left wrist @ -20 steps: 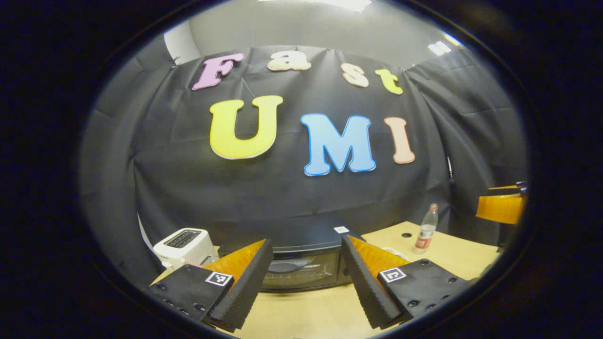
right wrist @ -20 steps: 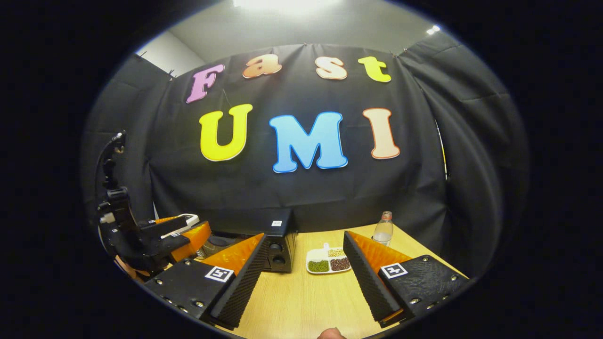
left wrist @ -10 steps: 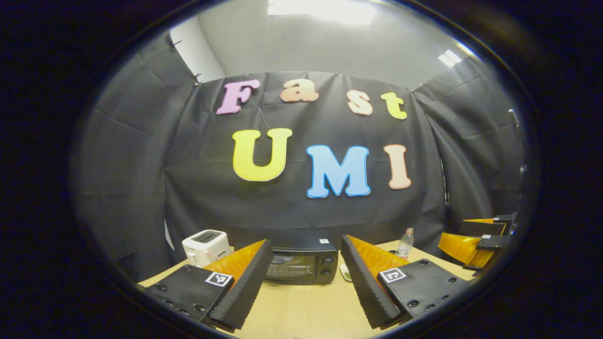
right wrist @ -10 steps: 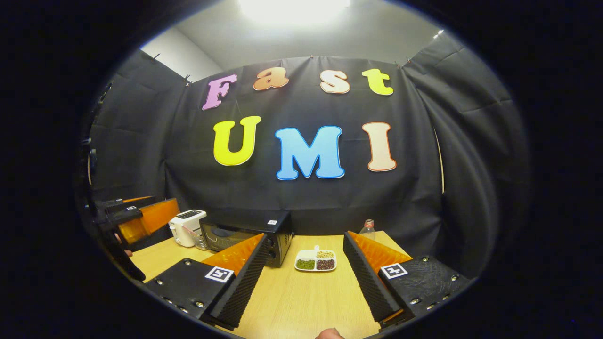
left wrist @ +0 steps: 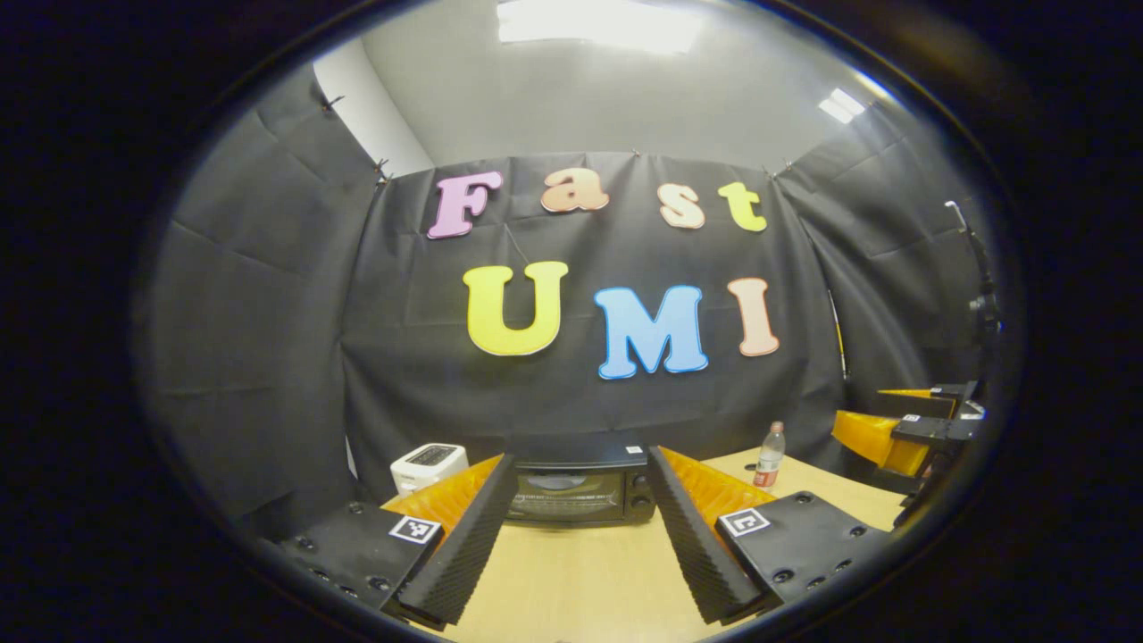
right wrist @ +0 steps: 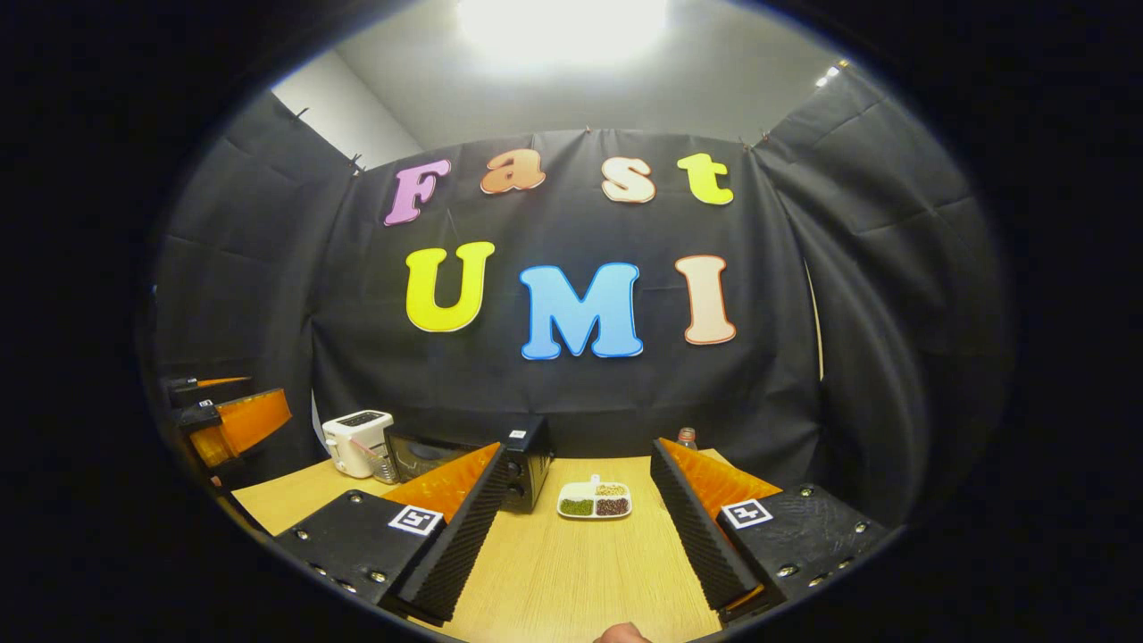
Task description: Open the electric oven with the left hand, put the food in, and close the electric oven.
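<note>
Both of my hand-held grippers hang above the light wooden tabletop (right wrist: 571, 572) with their jaws spread wide and nothing between them: the left hand-held gripper (left wrist: 580, 527) points straight at the black box-shaped electric oven with a glass door (left wrist: 576, 489), and the right hand-held gripper (right wrist: 576, 527) points at the white divided plate of green, brown and pale beans (right wrist: 594, 501). That oven stands at the back of the tabletop with its door up against the body, and the plate of food sits on the tabletop just to the oven's knob side, near but apart from it. Further out, a white toaster (right wrist: 357, 442) stands on the oven's other side and a clear plastic bottle with a red label (left wrist: 769, 455) stands beyond the plate. My worry is the door: I cannot make out its handle from here, so a badly aimed left pinch could slip off it or shove the light oven backward. Carrying the shallow plate tilted could spill the beans.
</note>
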The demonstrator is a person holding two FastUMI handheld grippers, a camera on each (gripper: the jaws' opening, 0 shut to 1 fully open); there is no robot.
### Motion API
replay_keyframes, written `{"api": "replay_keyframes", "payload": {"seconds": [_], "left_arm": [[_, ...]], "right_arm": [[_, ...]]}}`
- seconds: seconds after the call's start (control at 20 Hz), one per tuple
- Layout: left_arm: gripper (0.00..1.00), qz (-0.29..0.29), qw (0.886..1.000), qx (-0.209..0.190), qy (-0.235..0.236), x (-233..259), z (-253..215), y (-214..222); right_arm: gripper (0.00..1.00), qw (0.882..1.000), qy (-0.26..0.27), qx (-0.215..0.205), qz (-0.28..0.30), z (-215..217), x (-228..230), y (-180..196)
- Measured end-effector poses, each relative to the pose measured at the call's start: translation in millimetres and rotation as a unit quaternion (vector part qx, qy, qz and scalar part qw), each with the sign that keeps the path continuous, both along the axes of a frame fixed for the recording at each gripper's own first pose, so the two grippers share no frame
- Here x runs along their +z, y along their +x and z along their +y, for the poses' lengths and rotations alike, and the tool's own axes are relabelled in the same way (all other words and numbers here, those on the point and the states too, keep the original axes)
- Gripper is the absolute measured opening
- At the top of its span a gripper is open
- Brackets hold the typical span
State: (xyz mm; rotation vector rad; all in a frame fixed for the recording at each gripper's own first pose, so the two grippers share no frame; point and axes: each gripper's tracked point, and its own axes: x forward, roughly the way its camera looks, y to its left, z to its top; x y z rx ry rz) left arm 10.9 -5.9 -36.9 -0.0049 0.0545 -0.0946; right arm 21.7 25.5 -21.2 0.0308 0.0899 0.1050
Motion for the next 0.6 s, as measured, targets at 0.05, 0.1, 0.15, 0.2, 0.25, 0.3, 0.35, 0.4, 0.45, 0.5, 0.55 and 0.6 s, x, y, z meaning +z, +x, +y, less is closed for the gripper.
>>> {"api": "replay_keyframes", "payload": {"seconds": [0.05, 0.1, 0.15, 0.2, 0.25, 0.3, 0.35, 0.4, 0.45, 0.5, 0.55, 0.6], "left_arm": [[1.00, 0.000, 1.000, 0.000, -0.002, 0, 6, -4], [1.00, 0.003, 1.000, -0.001, -0.003, -2, 10, -7], [1.00, 0.006, 1.000, 0.000, -0.005, -3, 15, -8], [1.00, 0.006, 1.000, 0.000, -0.008, -3, 18, -10], [1.00, 0.004, 1.000, 0.001, -0.010, -2, 22, -13], [1.00, 0.001, 1.000, 0.002, -0.012, 0, 25, -15], [1.00, 0.001, 1.000, 0.001, -0.012, 0, 27, -18], [1.00, 0.002, 1.000, 0.001, -0.013, -1, 29, -20], [1.00, 0.002, 1.000, -0.001, -0.014, 0, 30, -20], [1.00, 0.003, 1.000, 0.000, -0.015, -1, 32, -22], [1.00, 0.004, 1.000, 0.000, -0.017, -1, 33, -24], [0.98, 0.004, 1.000, -0.002, -0.018, -1, 33, -24]], "right_arm": [[0.98, 1.000, -0.001, -0.006, -0.005, 2, 3, -5], [0.98, 1.000, -0.002, -0.007, -0.008, 4, 6, -8], [0.98, 1.000, -0.001, -0.006, -0.010, 9, 8, -11], [0.98, 1.000, -0.002, -0.003, -0.011, 12, 10, -14], [0.98, 1.000, -0.004, -0.003, -0.012, 15, 10, -16], [0.98, 1.000, -0.008, -0.003, -0.011, 16, 11, -18], [0.98, 1.000, -0.009, -0.003, -0.011, 17, 12, -20], [0.98, 1.000, -0.009, -0.002, -0.010, 18, 13, -22], [0.98, 1.000, -0.008, -0.003, -0.012, 19, 15, -24], [0.98, 1.000, -0.008, -0.004, -0.013, 20, 16, -25], [0.98, 1.000, -0.009, -0.005, -0.014, 20, 17, -26], [0.98, 1.000, -0.011, -0.005, -0.014, 21, 17, -28]]}}
